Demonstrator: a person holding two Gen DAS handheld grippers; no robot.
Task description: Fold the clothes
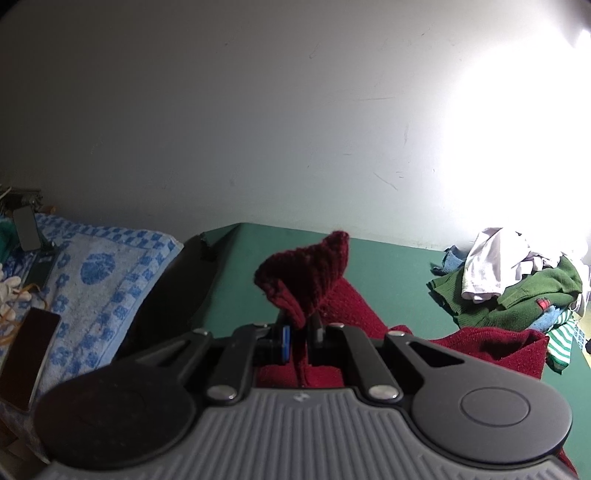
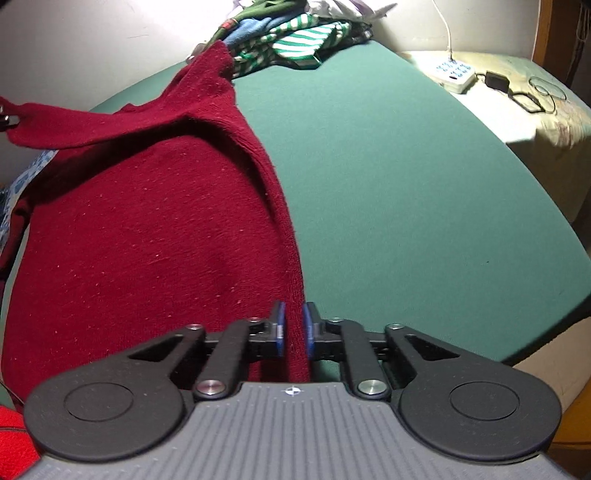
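A dark red knitted sweater (image 2: 147,221) lies spread over the green table (image 2: 406,184). My right gripper (image 2: 293,325) is shut on the sweater's right edge, the cloth pinched between its blue pads. In the left wrist view, my left gripper (image 1: 301,328) is shut on another part of the same red sweater (image 1: 306,273), and a ribbed bunch of it stands up above the fingers, lifted off the green table (image 1: 388,269). The rest of the sweater trails away to the right behind that gripper.
A pile of other clothes (image 1: 517,288), green, white and striped, sits at the table's far side by the wall; it also shows as the pile (image 2: 295,33). A blue patterned towel (image 1: 99,280) lies left. A white power strip (image 2: 454,72) with cables rests on the bed at right.
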